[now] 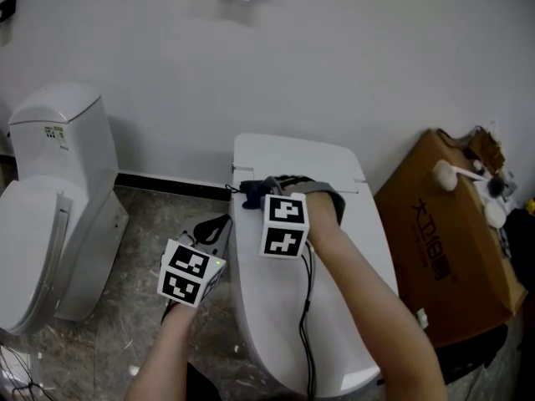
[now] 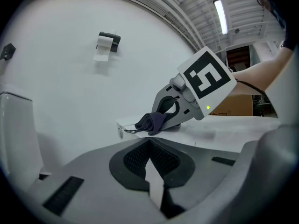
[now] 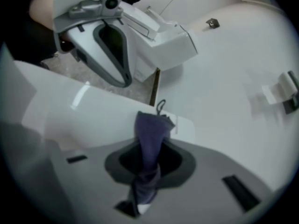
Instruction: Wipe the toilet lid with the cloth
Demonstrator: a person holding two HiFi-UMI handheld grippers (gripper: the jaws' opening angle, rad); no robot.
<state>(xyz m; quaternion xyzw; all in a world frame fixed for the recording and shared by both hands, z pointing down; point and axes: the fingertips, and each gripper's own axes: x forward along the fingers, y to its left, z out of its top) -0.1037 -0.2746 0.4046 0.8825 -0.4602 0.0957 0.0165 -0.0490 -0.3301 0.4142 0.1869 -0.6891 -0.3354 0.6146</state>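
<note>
we found cloth [image 3: 149, 139] pinched in right gripper [image 3: 148, 171] fingers, touching toilet lid [image 1: 343, 257] rear | left gripper [image 2: 152, 164] fingers near-closed, empty | we judged cloth soft, light, limp; grip bunched middle

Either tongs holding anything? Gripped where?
Right tongs are shut on the dark cloth, pinching its bunched end; the rest pokes forward over the toilet lid. Left tongs are shut, empty.

Dim head view; fisheye-warped gripper views; ceiling tube [image 2: 220, 16] glaring; right blurred.
</note>
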